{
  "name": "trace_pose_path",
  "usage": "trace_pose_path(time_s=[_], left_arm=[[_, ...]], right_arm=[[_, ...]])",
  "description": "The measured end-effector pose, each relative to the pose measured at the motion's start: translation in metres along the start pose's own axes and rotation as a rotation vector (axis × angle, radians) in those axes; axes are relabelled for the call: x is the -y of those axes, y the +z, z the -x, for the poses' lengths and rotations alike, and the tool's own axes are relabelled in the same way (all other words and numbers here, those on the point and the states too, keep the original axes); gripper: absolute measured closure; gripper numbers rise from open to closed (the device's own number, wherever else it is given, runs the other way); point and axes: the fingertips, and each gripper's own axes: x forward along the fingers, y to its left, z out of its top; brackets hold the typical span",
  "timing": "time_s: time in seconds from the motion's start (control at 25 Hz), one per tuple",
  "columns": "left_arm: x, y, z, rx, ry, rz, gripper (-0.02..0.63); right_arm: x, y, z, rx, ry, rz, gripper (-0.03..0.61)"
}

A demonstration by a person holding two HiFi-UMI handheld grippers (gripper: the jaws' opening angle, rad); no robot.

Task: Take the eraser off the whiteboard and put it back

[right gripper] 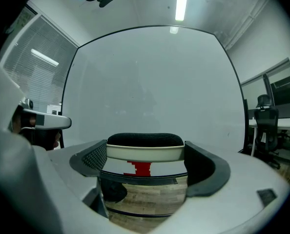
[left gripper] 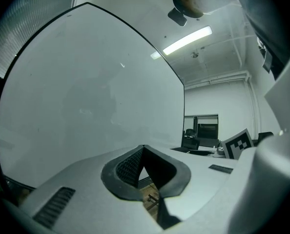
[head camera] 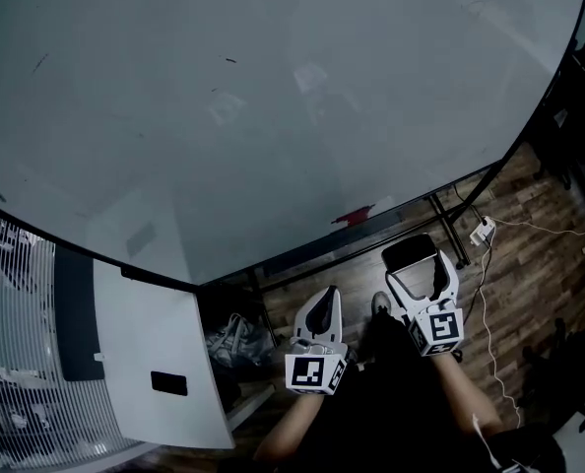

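A rectangular eraser (right gripper: 145, 140) with a black felt face and smooth cream plastic back sits pinched between the ribbed black pads (right gripper: 97, 156) of the right gripper (right gripper: 145, 152), off the large glossy whiteboard (head camera: 273, 97) and below its lower edge. The left gripper (left gripper: 144, 150) has its jaws pressed together on nothing. A small red object (head camera: 355, 215) lies on the board's dark bottom ledge, beyond the eraser, above wood-plank floor (head camera: 529, 264).

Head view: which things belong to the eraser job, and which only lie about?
Job: whiteboard; eraser, clamped in the right gripper.
Lying about: red item at the board's lower edge; power strip on the floor; office chair; left gripper, shut and empty.
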Motion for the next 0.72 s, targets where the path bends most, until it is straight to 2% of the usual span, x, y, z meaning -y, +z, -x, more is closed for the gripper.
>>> trace_pose_path(time_s=[0.44,0.72], left_arm=[[0.001,-0.013,-0.053,-0.054,-0.003,-0.003,0.606],[0.005,-0.03,-0.085,-0.066,-0.001,0.0,0.606]], right_arm=[[0.034,-0.032,-0.043,-0.071,0.018,-0.026,0.067],[0.052,-0.043,-0.067,-0.078,0.034,-0.045,0.067]])
